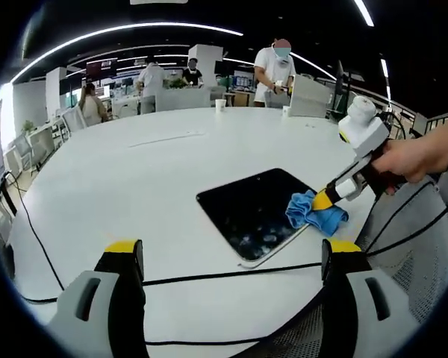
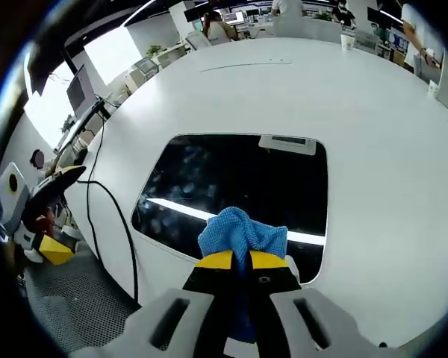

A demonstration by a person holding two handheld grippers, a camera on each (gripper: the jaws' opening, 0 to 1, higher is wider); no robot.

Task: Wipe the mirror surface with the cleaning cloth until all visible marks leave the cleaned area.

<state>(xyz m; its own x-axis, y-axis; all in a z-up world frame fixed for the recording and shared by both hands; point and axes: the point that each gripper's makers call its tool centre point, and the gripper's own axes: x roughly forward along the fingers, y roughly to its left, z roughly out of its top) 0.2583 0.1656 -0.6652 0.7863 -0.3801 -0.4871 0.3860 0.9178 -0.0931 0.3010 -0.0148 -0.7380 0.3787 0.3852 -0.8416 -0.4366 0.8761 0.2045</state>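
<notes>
In the left gripper view, the left gripper [image 1: 231,257] has its two yellow-tipped jaws spread wide apart at the bottom of the frame, holding nothing, above the near edge of a large white table [image 1: 134,179]. A black cable [image 1: 209,277] runs across the table between the jaws. Beyond them the mirror [image 1: 255,211] lies flat on the table near its right edge, a dark rounded rectangle with pale smudges [image 1: 260,240] at its near corner. The blue cloth [image 1: 313,212] sits bunched on the mirror's right edge, pinched in the tips of the right gripper [image 1: 322,200], which comes in from the right, held by a hand [image 1: 411,156]. Far across the table stand cups [image 1: 220,105], and people are at desks behind. In the right gripper view, the right gripper [image 2: 240,261] has its jaws pressed together on the cloth [image 2: 243,233], which bulges out ahead of the yellow tips and rests on the near edge of the mirror [image 2: 231,179]. The mirror's dark face reflects a bright ceiling strip, with faint cloudy marks [image 2: 190,175] on its left half. The table [image 2: 284,89] stretches away around it, a cable [image 2: 116,216] hangs over its left edge, and the left gripper [image 2: 56,250] shows low at the left, its jaw state not clear from here.
</notes>
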